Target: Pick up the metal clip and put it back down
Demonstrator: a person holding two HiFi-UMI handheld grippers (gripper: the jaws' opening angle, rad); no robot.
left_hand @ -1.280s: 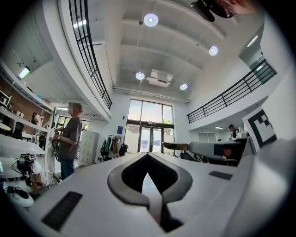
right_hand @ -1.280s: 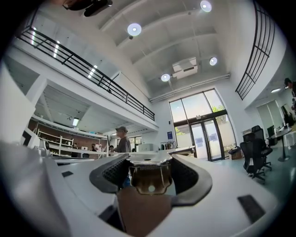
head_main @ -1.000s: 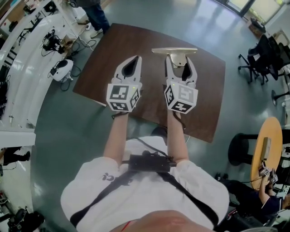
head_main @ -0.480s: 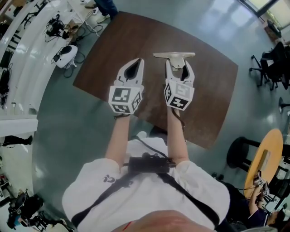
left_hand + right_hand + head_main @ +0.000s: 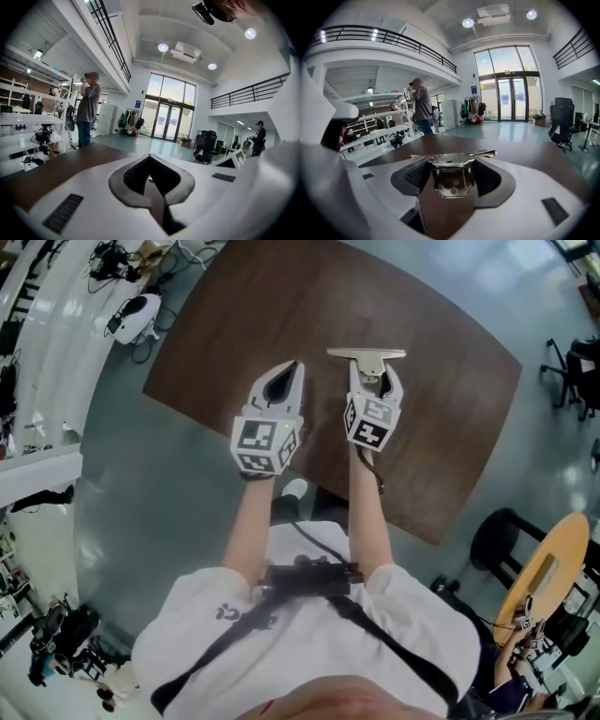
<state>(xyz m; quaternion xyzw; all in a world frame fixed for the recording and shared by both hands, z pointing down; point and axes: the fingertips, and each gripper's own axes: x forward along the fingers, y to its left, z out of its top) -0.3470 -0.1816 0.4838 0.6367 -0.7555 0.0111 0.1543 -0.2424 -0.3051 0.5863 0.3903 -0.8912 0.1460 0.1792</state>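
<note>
Metal clip (image 5: 452, 177): shiny steel, clamped by its narrow body in your right tongs (image 5: 376, 379), with its long flat bar lying crosswise just past the tips. It hangs over the dark brown tabletop (image 5: 234, 324), well in from every edge, and looks clear of the surface.
Right tongs: closed on the clip, with the ribbed pads (image 5: 410, 174) pressing from both sides.
Left tongs (image 5: 291, 369): tips together with nothing between them, held beside your right tongs and apart from the clip.
Risk, slip: polished metal on a small contact patch — ease the squeeze before the clip is down and I judge it would slide out.
Risk, swivel: the bar is far wider than the part you hold, so a quick wrist tilt could turn it in the pads and land it on one end.
Risk, drop: opening above the wood would let it bounce or skid, so lower it until it rests first.
Risk, neighbour: a sideways drift could knock the bar against your left tongs.
Writing: none readable — the cubes (image 5: 265, 442) carry only black-and-white square markers, and the blue sign (image 5: 474, 89) by the far glass doors (image 5: 506, 101) is too small to read.
</note>
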